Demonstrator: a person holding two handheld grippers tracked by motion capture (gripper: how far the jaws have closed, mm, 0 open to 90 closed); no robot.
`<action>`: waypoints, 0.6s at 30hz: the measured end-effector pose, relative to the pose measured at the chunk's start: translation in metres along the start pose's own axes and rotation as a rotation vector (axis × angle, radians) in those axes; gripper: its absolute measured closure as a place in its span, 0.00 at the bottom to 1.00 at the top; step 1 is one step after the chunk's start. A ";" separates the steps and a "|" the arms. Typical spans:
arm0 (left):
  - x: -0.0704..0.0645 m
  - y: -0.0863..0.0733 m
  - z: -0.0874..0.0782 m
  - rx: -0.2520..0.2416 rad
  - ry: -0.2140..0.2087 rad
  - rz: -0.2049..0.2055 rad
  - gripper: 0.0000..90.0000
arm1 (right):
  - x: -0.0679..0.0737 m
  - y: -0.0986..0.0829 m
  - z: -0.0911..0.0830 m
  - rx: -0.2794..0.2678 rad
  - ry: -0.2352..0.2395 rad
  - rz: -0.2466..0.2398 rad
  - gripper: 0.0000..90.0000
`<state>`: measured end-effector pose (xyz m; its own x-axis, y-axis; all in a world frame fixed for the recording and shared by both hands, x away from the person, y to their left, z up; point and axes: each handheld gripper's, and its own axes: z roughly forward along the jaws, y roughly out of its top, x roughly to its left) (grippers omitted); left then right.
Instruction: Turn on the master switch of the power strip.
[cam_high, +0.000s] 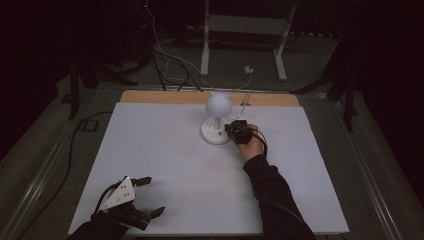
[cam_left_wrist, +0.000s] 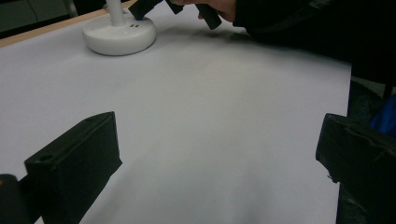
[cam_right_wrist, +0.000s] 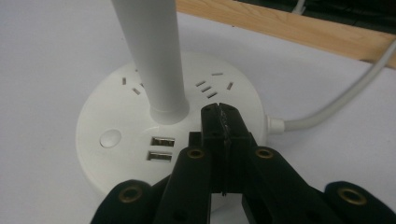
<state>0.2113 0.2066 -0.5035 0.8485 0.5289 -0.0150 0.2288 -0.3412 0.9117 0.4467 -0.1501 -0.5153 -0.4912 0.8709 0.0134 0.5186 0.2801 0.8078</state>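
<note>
Dark surroundings frame the white table (cam_high: 165, 165), where at upper centre of the high view a lamp (cam_high: 218, 120) stands upright, stem vertical, the right gripper (cam_right_wrist: 219, 114), jaws closed and empty, poised over its round base, probably to press the button (cam_right_wrist: 110, 138), while the left gripper (cam_high: 145, 196) rests wide open lower left.

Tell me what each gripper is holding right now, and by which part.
Nothing is held. The right gripper is shut with nothing between its jaws, tips over the lamp base beside the stem. The left gripper is open above the table.
</note>
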 end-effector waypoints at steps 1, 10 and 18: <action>0.000 0.000 0.000 -0.002 0.000 0.001 0.00 | 0.001 0.000 0.000 -0.002 -0.007 -0.007 1.00; 0.000 0.000 0.000 -0.004 0.001 0.001 0.00 | 0.007 0.002 0.002 0.018 -0.055 -0.050 1.00; 0.001 0.000 -0.001 -0.008 0.001 -0.003 0.00 | 0.003 0.001 0.003 -0.001 -0.052 -0.027 1.00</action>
<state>0.2118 0.2081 -0.5030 0.8474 0.5307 -0.0171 0.2275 -0.3336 0.9148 0.4479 -0.1455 -0.5162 -0.4677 0.8830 -0.0394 0.5049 0.3035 0.8080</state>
